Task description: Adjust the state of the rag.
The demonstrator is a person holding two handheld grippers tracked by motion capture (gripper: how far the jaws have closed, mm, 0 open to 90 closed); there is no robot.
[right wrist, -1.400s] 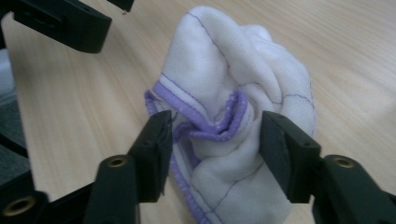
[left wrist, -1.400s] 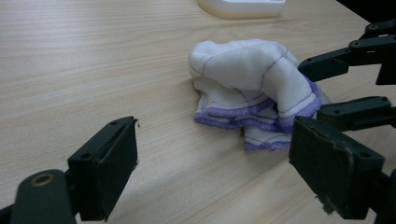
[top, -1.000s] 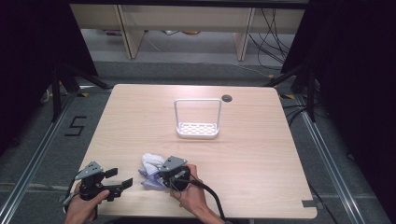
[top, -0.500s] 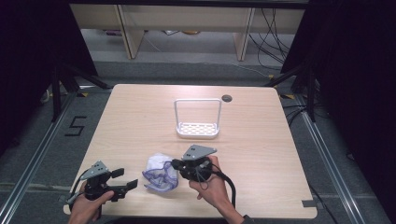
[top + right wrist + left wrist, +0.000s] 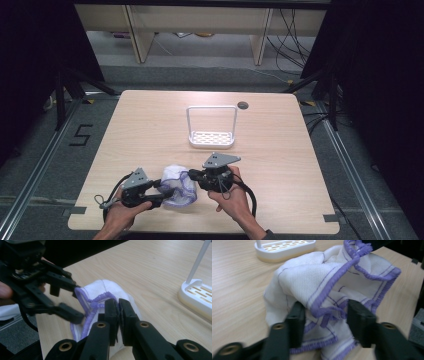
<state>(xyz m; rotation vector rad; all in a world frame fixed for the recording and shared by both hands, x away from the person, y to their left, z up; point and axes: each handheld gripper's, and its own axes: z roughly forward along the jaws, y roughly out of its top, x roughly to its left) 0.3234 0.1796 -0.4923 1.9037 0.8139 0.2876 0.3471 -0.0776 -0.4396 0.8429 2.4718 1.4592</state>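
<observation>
High view: the cloth (image 5: 176,186) sits at the near edge of the bench (image 5: 150,130), between both claws. Left gripper view: the left claw (image 5: 325,315) has just been narrowing around a purple hem, not yet pinching; it should bite squarely. Right gripper view: the right claw (image 5: 118,308) clamps the cloth's edge.

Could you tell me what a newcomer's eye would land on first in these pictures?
First, the white cloth with purple edging, bunched at the table's near edge between the two grippers. The right gripper is shut on a fold of it, while the left gripper has just been closing around another bunch. Farther back, mid-table, stands a white rack.
</observation>
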